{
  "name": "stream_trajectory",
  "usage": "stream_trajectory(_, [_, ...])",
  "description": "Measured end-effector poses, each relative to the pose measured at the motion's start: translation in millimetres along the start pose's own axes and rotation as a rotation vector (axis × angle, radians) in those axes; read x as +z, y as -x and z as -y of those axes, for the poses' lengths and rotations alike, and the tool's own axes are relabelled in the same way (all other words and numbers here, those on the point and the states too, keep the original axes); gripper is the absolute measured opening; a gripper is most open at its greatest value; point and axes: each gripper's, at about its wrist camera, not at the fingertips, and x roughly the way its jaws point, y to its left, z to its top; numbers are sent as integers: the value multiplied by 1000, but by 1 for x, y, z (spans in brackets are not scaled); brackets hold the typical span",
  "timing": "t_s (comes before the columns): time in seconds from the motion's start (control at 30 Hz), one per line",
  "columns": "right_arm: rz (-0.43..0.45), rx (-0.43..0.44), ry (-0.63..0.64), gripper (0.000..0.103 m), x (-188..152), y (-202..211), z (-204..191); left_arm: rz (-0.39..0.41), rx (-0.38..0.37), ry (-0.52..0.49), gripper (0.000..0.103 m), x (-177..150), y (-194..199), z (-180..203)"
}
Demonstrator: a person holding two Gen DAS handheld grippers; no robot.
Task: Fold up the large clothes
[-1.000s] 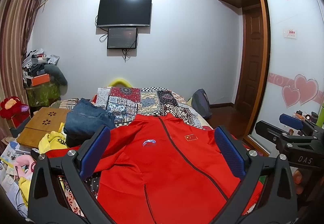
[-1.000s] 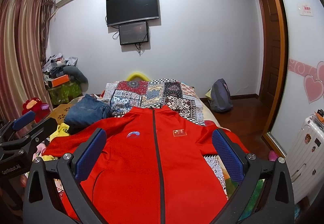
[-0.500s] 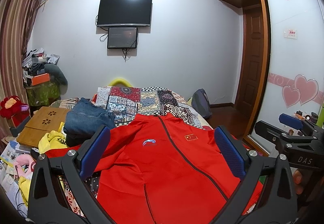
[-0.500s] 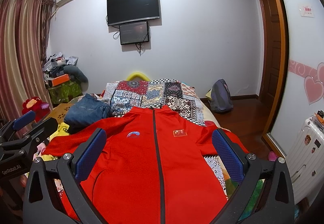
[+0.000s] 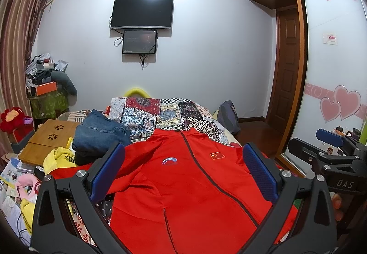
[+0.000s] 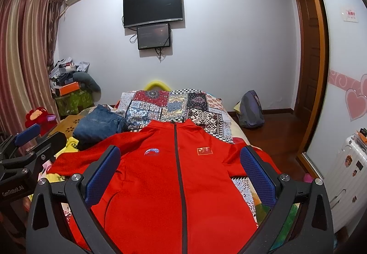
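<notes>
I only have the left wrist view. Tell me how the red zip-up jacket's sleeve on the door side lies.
Observer: In the right wrist view, that sleeve of the red zip-up jacket lies spread away from the body, with patterned bedsheet showing between them.
Operator: Report where the right gripper sits over it.
Observer: The right gripper hangs open, its fingers on either side of the dark zipper.
Operator: Name anything beside the bed there.
Observer: A white hard-shell suitcase with stickers stands beside the bed.
</notes>
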Motion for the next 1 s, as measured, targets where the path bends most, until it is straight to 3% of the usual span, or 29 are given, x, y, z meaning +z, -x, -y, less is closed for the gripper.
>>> stream_trajectory(0.73, [-27, 1, 5, 103, 2, -11, 0, -17, 17, 25, 103, -1, -9, -11])
stream_trajectory(1.0, [-38, 1, 21, 103, 4, -28, -5, -29, 53, 26, 103, 1, -25, -32])
